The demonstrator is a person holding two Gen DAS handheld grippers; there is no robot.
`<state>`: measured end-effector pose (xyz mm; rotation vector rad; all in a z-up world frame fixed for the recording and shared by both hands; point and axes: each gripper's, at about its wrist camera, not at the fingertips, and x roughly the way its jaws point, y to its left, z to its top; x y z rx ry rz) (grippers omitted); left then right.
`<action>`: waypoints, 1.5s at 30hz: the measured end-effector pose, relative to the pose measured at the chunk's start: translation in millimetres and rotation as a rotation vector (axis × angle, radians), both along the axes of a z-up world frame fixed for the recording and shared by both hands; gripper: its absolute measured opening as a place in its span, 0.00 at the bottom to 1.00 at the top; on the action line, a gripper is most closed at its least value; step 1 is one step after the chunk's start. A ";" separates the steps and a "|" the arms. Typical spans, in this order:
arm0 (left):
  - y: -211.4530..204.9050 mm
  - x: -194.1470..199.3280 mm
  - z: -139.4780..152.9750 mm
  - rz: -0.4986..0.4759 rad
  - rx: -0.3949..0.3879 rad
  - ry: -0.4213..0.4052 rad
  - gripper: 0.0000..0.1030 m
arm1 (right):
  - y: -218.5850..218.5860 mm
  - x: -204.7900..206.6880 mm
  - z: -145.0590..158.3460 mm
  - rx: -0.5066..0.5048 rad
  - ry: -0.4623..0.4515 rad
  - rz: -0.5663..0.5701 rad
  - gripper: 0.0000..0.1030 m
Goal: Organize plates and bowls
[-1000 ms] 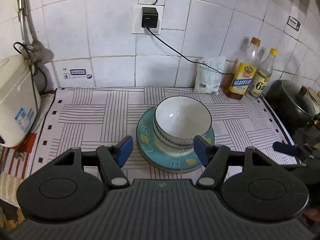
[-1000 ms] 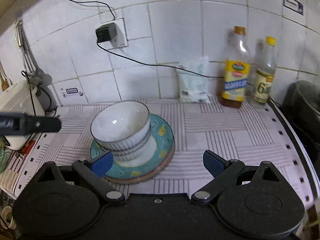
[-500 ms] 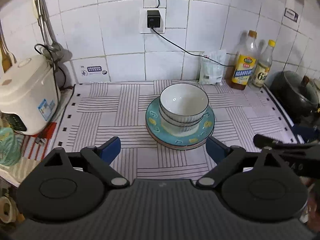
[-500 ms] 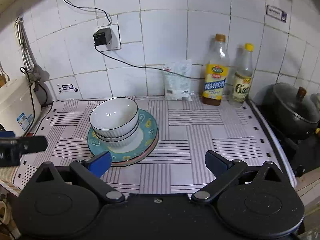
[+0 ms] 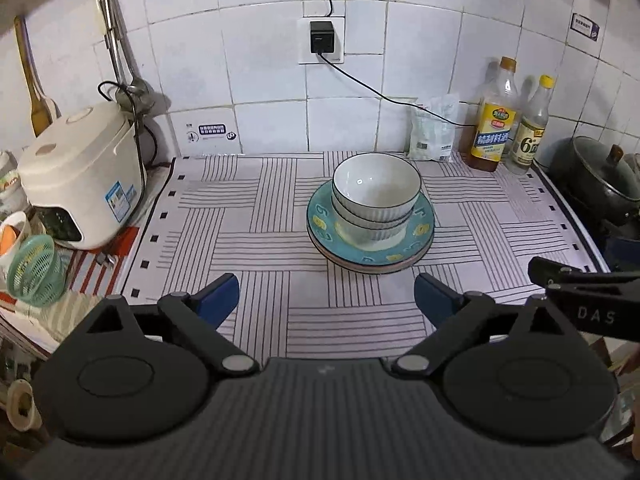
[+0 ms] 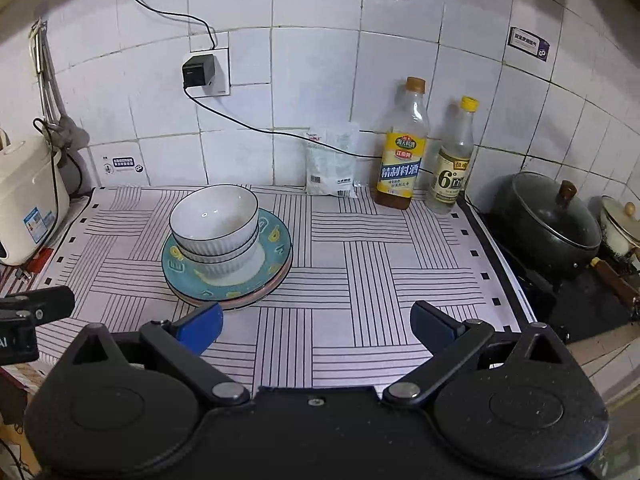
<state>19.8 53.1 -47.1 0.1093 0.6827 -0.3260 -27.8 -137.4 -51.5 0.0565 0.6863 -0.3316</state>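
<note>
A kitchen counter covered by a striped mat (image 5: pixel 280 248) is shown from both wrist cameras. Near the middle of the mat, a stack of white ribbed bowls (image 5: pixel 376 200) is nested upright and is seated on a teal patterned plate (image 5: pixel 416 236); beneath that plate the pink rim of a lower plate (image 6: pixel 276 284) is visible, so the crockery forms a single pile. The left gripper (image 5: pixel 326 300) is held above the near edge of the mat, just short of the pile; its blue-padded fingers are spread wide, nothing is between them, and no contact with the plates is made. The right gripper (image 6: pixel 316 322) is likewise seen with its fingers wide apart and empty, the pile lying ahead of its left finger and clear of it. Along the tiled wall, a white packet (image 6: pixel 332 164), a yellow-labelled bottle (image 6: pixel 400 152) and a smaller clear bottle (image 6: pixel 452 164) are lined up behind the mat. A white rice cooker (image 5: pixel 80 176) is placed off the left end of the mat, beside a green mesh basket (image 5: pixel 34 270). A lidded dark pot (image 6: pixel 544 220) is set on the stove at the right.
</note>
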 end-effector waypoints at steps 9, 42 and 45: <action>5.4 -17.5 8.2 -0.004 0.007 -0.031 0.92 | 9.5 -22.5 10.8 -0.052 -0.022 0.015 0.99; 5.7 -34.9 14.0 0.019 0.033 -0.082 1.00 | 8.6 -33.6 2.2 -0.051 -0.029 -0.015 0.98; 6.2 -36.5 11.2 0.045 0.032 -0.098 1.00 | 12.8 -34.9 3.2 -0.066 -0.038 -0.007 0.98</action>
